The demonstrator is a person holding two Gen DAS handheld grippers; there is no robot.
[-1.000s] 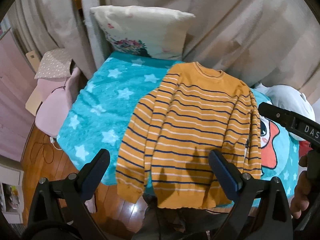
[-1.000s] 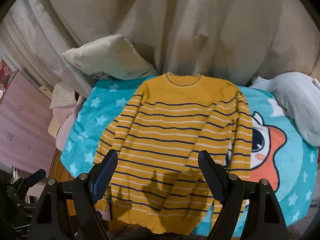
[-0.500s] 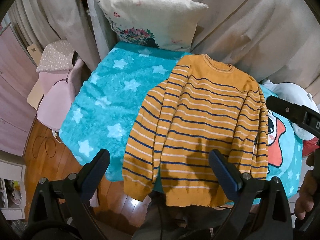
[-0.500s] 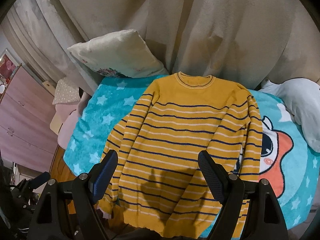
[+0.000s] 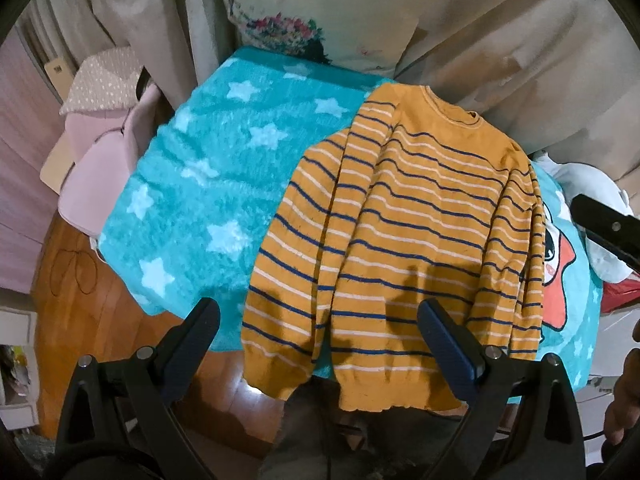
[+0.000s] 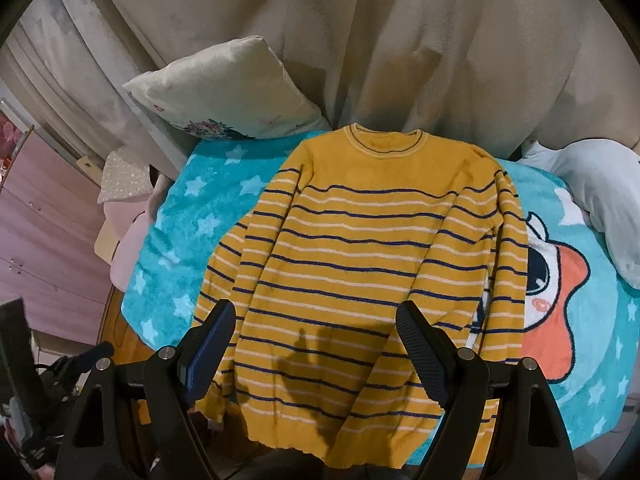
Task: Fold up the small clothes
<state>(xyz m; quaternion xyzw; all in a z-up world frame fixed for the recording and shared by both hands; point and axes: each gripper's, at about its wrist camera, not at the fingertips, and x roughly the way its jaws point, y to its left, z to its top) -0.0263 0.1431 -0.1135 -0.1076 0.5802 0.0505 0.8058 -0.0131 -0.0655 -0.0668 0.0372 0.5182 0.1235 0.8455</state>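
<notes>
Nearest to us, our left gripper [image 5: 318, 340] hangs with its two fingers spread wide apart, holding nothing and touching nothing; its shadow falls on the lower part of the sweater [image 5: 404, 240]. Our right gripper [image 6: 314, 342] is just as wide open and just as empty, poised above the sweater's hem, with a shadow cast on the cloth between its fingers.

Just past the fingers lies the sweater [image 6: 360, 256], mustard yellow with dark blue and white stripes. It is spread flat, front up, collar pointing away from us, both sleeves lying down along the body. Its hem and one cuff hang a little over the near edge of the bed.

Under it we see a turquoise blanket [image 5: 200, 184] with white stars, and on the right side a cartoon star figure [image 6: 560, 292] in orange. A wooden floor [image 5: 76, 292] shows below the bed's edge.

Farther back a white pillow [image 6: 224, 92] leans against beige curtains [image 6: 400, 40], and pale bedding [image 6: 604, 196] lies at the far right.
</notes>
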